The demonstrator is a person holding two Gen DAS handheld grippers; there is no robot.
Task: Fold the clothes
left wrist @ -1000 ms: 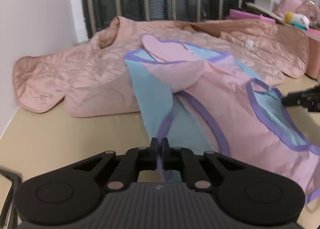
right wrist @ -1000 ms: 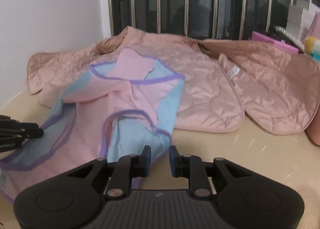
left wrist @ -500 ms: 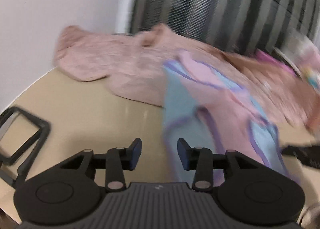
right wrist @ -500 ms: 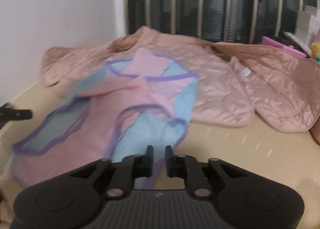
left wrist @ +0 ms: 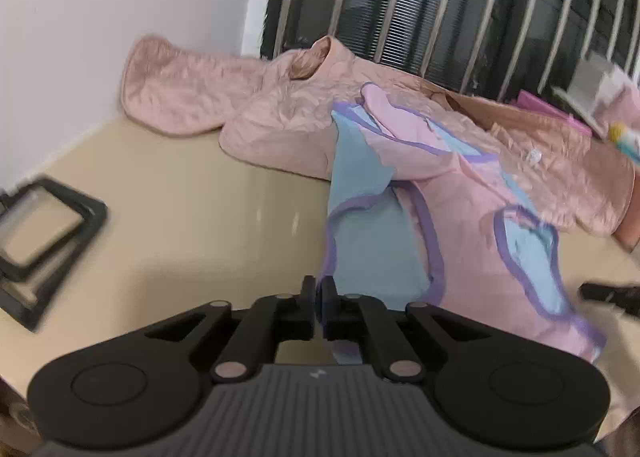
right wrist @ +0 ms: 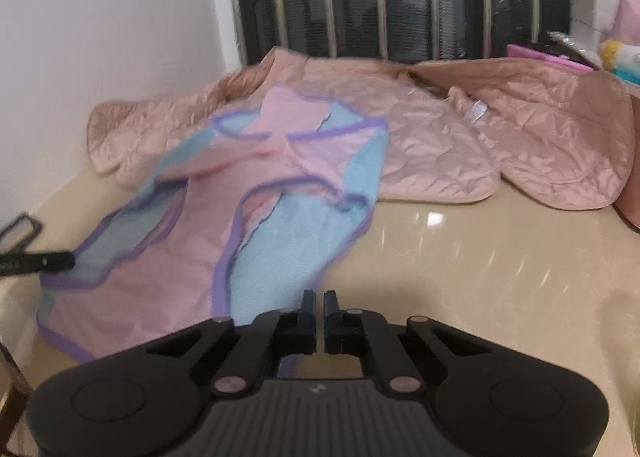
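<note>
A sleeveless pink and light-blue garment [left wrist: 472, 225] with purple trim lies spread on the beige tabletop [left wrist: 180, 217], its far end resting on a quilted pink jacket [left wrist: 280, 129]. My left gripper [left wrist: 319, 293] is shut on the garment's near left hem, and blue cloth shows between and under its fingers. In the right wrist view the same garment [right wrist: 192, 257] reaches up to my right gripper [right wrist: 319, 301], which is shut on the near right hem with only a sliver of gap. The left gripper's tip [right wrist: 40, 261] shows at the left edge there.
The quilted jacket [right wrist: 440, 137] fills the back of the table below a barred window. A black rectangular frame [left wrist: 40, 233] lies at the far left near the white wall. White boxes and pink items [right wrist: 600, 17] stand at the back right. Bare tabletop [right wrist: 480, 277] stretches to the right.
The left gripper opened half a second ago and has shut again on the hem. The right gripper's fingers closed from a small gap onto the hem's right side.
</note>
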